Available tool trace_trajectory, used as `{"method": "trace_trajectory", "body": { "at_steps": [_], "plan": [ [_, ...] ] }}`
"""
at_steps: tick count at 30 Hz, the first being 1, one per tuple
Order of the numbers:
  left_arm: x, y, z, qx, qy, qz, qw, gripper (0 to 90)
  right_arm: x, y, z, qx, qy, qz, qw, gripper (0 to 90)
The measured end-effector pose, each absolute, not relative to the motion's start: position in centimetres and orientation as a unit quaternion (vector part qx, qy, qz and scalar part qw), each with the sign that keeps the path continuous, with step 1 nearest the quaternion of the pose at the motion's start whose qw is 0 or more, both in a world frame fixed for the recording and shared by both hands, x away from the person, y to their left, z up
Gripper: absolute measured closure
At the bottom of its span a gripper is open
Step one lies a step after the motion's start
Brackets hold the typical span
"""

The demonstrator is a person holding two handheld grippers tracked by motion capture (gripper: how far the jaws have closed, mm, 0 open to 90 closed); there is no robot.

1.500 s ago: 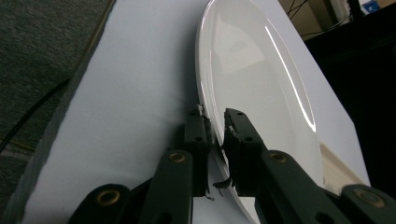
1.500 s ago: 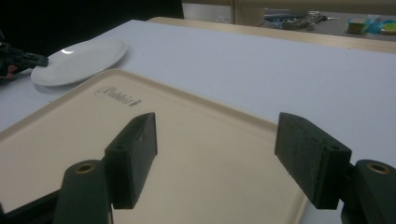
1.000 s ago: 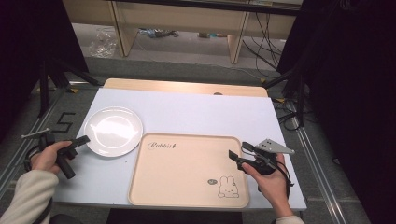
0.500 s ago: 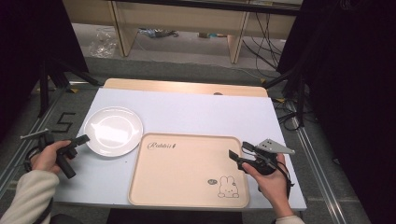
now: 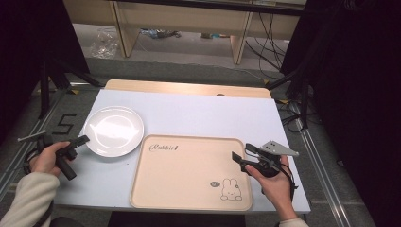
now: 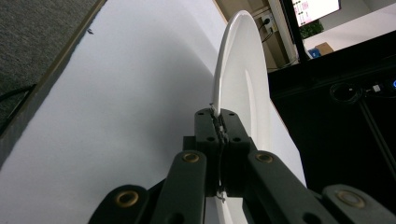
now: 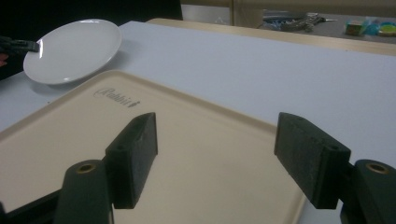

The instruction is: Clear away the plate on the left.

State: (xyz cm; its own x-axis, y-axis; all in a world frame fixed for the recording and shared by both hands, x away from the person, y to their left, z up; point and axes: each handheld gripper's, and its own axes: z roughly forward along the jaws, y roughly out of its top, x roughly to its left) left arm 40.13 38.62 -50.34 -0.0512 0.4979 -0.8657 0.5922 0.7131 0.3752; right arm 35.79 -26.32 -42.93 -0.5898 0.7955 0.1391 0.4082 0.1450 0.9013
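In the high view my left gripper (image 5: 81,140) sits at the lower left of the frame, its jaws clenched on the near-left rim of the white plate (image 5: 115,131). The left gripper view shows it close: the two black jaws pressed together with the plate's thin edge (image 6: 217,100) pinched between them, the plate running up the middle of that picture. The plate lies on the white tabletop (image 5: 203,116), left of centre, just beside the upper left corner of the beige tray (image 5: 189,170), which bears a rabbit drawing.

My right gripper (image 5: 241,158) hovers at the tray's right edge, lower right of the frame, jaws released and wide apart with nothing between them; the right gripper view shows the tray (image 7: 196,140) below the gap and the plate (image 7: 70,46) at upper left.

Against the earlier pictures nothing differs: both hands, plate and tray sit where they were
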Motion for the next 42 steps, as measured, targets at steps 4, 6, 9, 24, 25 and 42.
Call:
{"method": "trace_trajectory", "body": {
  "at_steps": [4, 6, 9, 24, 25, 42],
  "plan": [
    [40.1, 38.6, -50.1, 0.376, 0.730, -0.039, 0.570, 87.6, 35.7, -26.3, -42.8, 0.414, 0.733, 0.508, 0.184, 31.1],
    [40.0, 38.6, -49.9, 0.377, 0.728, -0.037, 0.571, 87.6, 35.8, -26.3, -42.9, 0.409, 0.732, 0.510, 0.190, 31.1],
    [40.0, 38.4, -49.6, 0.372, 0.726, -0.035, 0.577, 87.6, 35.7, -26.3, -42.8, 0.412, 0.733, 0.509, 0.187, 31.1],
    [39.9, 37.6, -48.9, 0.374, 0.718, -0.042, 0.586, 87.6, 35.7, -26.4, -42.8, 0.413, 0.732, 0.507, 0.189, 31.2],
    [39.9, 37.6, -48.9, 0.373, 0.717, -0.043, 0.587, 87.6, 35.7, -26.4, -42.8, 0.414, 0.733, 0.507, 0.188, 31.2],
    [39.9, 36.9, -48.3, 0.371, 0.710, -0.052, 0.596, 87.6, 35.7, -26.4, -42.8, 0.412, 0.733, 0.507, 0.191, 31.3]
  ]
}}
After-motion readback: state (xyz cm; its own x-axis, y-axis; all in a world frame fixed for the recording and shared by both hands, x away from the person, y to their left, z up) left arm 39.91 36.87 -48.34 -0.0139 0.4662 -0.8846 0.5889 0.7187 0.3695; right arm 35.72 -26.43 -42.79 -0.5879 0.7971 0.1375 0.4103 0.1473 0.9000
